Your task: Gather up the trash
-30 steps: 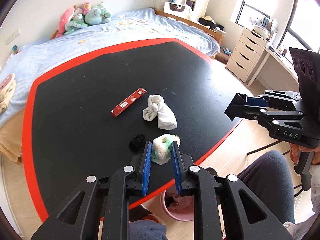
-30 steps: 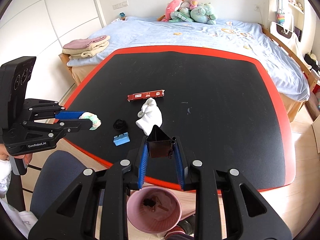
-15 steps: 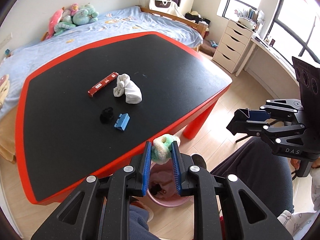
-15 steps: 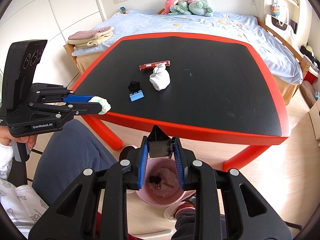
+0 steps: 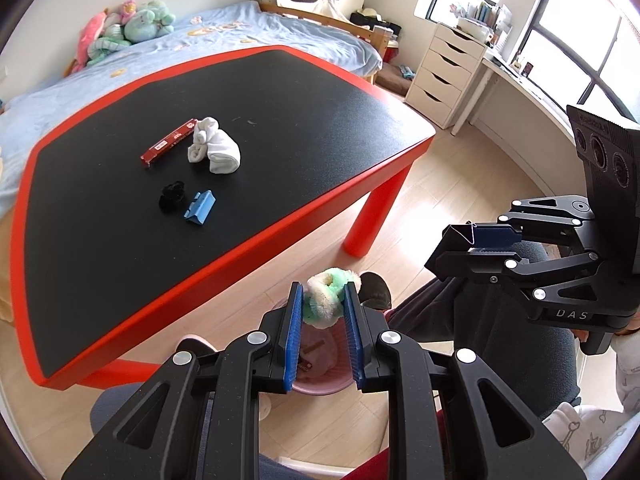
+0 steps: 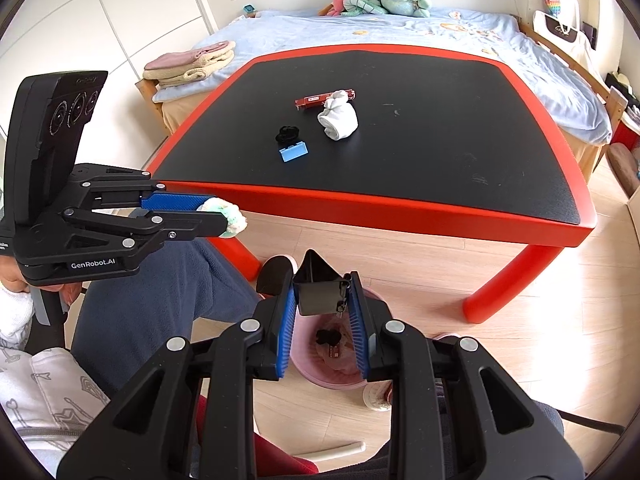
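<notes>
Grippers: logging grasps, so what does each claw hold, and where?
Left claw: fluffy scrunchie, squeezed across its sides. Right claw: black binder clip, gripped across its body.

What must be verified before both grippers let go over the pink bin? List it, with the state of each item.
1. Left gripper shut on the fluffy green and white scrunchie: ok.
2. Right gripper shut on the black binder clip: ok.
3. Pink bin on the floor below the right gripper: ok; its opening shows between the fingers.
4. Scrunchie over the bin's opening: cannot tell; in the left wrist view it sits near the bin's far rim.
5. Room in the bin: ok; a few scraps lie in it.
6. Shoe clear of the bin: not ok; it sits right at the rim.
</notes>
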### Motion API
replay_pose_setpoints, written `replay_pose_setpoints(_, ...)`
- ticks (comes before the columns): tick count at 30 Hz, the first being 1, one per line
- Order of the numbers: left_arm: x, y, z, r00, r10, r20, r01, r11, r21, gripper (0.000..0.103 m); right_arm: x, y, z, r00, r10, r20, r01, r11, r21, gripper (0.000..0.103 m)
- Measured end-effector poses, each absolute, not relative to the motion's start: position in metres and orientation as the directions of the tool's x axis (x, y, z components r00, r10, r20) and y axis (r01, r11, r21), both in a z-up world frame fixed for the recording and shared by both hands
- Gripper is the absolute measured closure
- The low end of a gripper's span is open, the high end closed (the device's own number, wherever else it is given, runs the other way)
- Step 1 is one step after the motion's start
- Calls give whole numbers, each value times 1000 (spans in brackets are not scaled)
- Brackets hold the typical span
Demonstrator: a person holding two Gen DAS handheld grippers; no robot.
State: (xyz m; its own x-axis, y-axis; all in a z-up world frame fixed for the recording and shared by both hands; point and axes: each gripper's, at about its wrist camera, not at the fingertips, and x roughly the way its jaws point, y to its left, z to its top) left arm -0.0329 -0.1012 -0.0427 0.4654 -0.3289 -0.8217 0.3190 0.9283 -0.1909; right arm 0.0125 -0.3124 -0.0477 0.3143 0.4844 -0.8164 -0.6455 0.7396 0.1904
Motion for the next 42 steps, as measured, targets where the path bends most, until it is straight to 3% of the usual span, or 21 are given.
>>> replay_pose_setpoints(2, -35, -103, -43, 465, -335, -819, 324, 926, -194, 76, 13, -314, -47, 322, 478, -817, -643, 744, 182, 71)
replay_pose_setpoints(4, -35, -102, -43, 477, -320, -819, 311, 933, -183, 52, 14, -317, -45, 338, 477, -811, -633, 753, 178, 26)
replay_pose_setpoints(6, -35, -98, -42, 498, -316, -807, 291, 938, -187, 23, 14, -319, -45, 352, 466, -812, -622, 764, 169, 15)
replay_pose_setpoints(7, -36, -96, -41, 507, -309, -805, 282, 941, -184, 19, 14, -319, -45, 356, 458, -815, -617, 770, 162, 12)
replay_pose_setpoints(12, -37, -88, -39, 526, -287, -801, 241, 953, -183, 8, 15, -319, -49, 353, 451, -820, -610, 775, 164, 7)
replay_pose_setpoints(42, -17, -45, -27, 565, -219, -795, 135, 976, -173, 8, 50, -296, -34, 359, 468, -808, -629, 761, 161, 3)
